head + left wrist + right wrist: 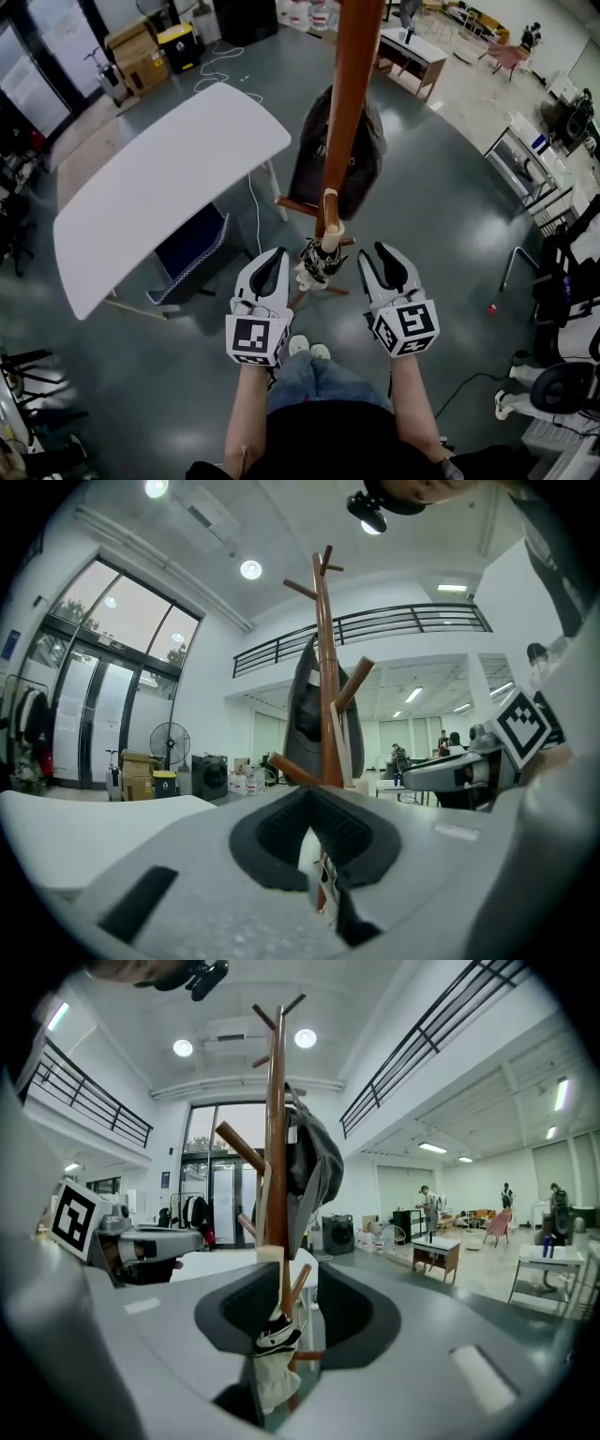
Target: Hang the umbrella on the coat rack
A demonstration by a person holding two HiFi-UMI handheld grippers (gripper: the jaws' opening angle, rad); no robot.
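Umbrella (pixel 319 261) on coat rack (pixel 352 94) | left tool (pixel 274 258) jaws apart | right tool (pixel 382 255) jaws apart

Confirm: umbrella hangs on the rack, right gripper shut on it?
No. The umbrella hangs on the rack, but the right gripper is open, clear of it; the right gripper view shows its jaws apart.
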